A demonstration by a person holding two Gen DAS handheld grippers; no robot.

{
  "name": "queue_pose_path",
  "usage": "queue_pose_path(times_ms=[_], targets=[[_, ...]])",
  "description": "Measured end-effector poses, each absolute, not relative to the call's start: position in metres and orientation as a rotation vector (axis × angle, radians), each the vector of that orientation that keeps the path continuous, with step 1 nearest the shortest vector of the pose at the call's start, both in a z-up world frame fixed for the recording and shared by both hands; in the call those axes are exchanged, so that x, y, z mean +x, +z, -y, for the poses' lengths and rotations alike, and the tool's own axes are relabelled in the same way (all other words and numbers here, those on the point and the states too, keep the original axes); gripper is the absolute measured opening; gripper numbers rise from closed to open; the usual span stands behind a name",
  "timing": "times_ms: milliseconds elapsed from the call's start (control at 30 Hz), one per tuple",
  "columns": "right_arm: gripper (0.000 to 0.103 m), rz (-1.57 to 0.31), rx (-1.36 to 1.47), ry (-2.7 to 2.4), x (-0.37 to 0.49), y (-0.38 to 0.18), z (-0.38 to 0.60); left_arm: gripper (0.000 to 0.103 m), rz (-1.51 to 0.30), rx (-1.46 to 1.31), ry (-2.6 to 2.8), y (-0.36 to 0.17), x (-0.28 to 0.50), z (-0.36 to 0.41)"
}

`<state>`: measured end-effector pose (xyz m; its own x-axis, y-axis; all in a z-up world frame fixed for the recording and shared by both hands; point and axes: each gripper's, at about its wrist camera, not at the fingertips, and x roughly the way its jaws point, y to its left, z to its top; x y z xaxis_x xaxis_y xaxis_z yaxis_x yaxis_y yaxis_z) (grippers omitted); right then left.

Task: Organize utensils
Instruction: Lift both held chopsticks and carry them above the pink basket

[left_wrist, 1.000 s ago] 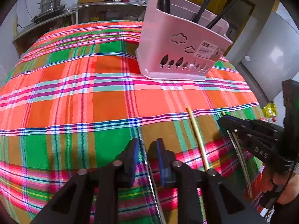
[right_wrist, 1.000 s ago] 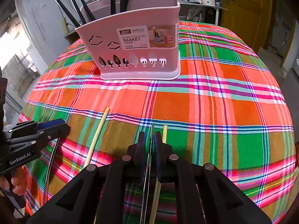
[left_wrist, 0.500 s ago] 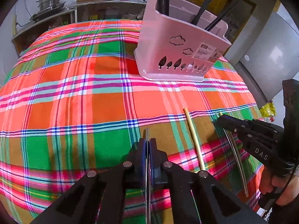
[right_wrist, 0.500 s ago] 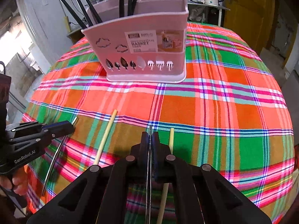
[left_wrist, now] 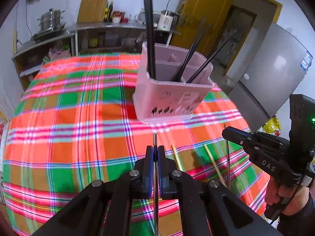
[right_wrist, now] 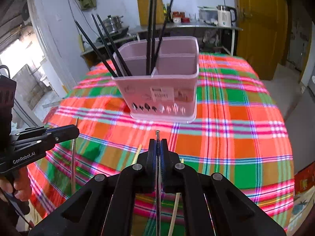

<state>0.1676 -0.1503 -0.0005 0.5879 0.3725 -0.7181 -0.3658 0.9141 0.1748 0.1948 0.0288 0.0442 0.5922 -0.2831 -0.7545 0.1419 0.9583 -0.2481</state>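
Left wrist view: the left gripper is clamping a metal chopstick near its tip, above the plaid tablecloth. So thin a rod may pivot or slip in the pads. The pink basket ahead is holding black chopsticks.

Right wrist view: the right gripper is likewise pinching a second metal chopstick. Two bamboo chopsticks are lying on the cloth just below.

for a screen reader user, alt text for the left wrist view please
Left tongs shut on a thin metal chopstick, raised over a plaid cloth. Ahead, a pink basket holds black chopsticks; two bamboo ones lie below.
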Motion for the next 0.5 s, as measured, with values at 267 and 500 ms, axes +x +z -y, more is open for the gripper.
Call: queue_pose_path(times_ms=[267,500], targets=[[0.004,-0.746,0.015,0.437,0.154,0.036,0.156,0.004,-0.835,-0.148,-0.263,0.082,0.186,-0.027],[0.004,-0.681,0.036,0.436,0.141,0.058,0.167,0.004,-0.799,-0.133,-0.269,0.099,0.179,-0.023]])
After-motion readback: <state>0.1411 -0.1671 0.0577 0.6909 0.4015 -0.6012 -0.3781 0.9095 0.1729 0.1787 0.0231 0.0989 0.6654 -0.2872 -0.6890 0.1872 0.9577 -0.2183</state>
